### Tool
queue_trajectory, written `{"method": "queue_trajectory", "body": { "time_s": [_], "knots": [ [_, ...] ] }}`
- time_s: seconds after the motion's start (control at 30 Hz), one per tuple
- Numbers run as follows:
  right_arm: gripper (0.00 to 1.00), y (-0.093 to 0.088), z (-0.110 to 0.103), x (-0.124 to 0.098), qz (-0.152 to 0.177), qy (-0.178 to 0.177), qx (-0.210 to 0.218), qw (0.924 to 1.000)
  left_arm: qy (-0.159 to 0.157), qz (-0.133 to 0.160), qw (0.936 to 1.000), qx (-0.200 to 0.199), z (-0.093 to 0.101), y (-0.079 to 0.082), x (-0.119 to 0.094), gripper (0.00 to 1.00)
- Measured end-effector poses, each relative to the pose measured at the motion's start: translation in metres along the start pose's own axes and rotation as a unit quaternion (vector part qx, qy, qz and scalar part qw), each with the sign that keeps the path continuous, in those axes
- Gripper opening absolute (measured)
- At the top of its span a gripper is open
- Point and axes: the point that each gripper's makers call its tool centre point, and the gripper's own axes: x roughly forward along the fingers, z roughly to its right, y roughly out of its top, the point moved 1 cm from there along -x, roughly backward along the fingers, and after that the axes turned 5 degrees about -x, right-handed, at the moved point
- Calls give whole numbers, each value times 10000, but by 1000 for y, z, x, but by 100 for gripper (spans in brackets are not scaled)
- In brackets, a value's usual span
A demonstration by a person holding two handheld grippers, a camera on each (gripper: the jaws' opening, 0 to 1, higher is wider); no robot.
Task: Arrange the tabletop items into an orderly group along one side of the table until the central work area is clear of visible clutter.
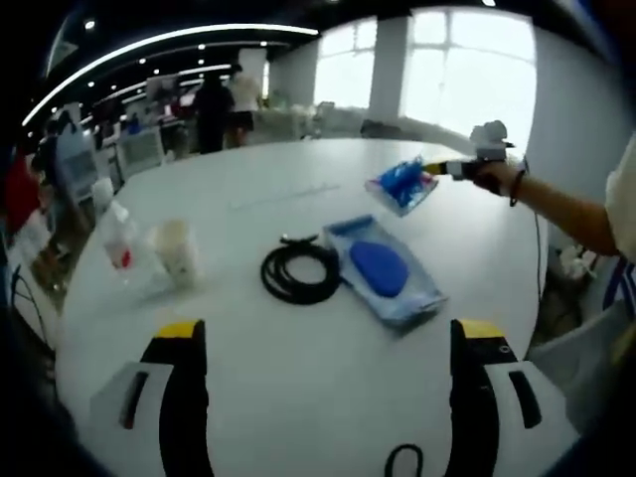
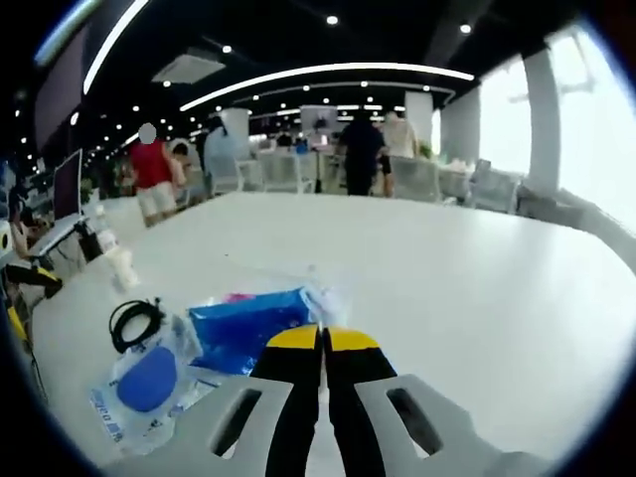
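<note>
The left tongs [image 1: 328, 348] hang with jaws spread wide; the right tongs [image 2: 321, 343] are clamped together, held by an outstretched hand [image 1: 494, 177].

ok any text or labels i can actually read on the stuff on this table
None can be read.
Clear bag with the blue oval: blue print along its edge, too blurred.
Blue packet held in the right gripper: no legible print.
Bottle: red label, too small.
Cup: nothing visible.

Mid-table obstacles: cable coil [image 1: 296, 271], pouch [image 1: 385, 270].
</note>
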Motion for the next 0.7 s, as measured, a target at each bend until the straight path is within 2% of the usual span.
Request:
{"method": "queue_trajectory", "body": {
  "time_s": [0.13, 0.27, 0.4, 0.53, 0.6, 0.7],
  "knots": [
    [1, -9, -1, 4, 24, 51, 145, 9999, 31, -41, 10000, 9, -1, -3, 0, 100],
    [1, -22, -1, 10, -60, 61, 226, 9997, 63, 55, 10000, 39, -2, 1, -1, 100],
    [1, -38, 2, 14, -196, 33, 443, 9988, 79, 13, 10000, 17, -4, -1, -1, 100],
    [1, -50, 4, 15, -249, -9, 424, 9988, 92, 29, 10000, 12, -5, -1, -1, 100],
    [1, -59, 5, 16, -345, -39, 791, 9963, 101, 1, 9999, 7, -5, -2, -1, 100],
    [1, -67, 10, 16, -387, -159, 832, 9957, 109, 1, 9999, 29, -5, -2, -2, 100]
  ]
}}
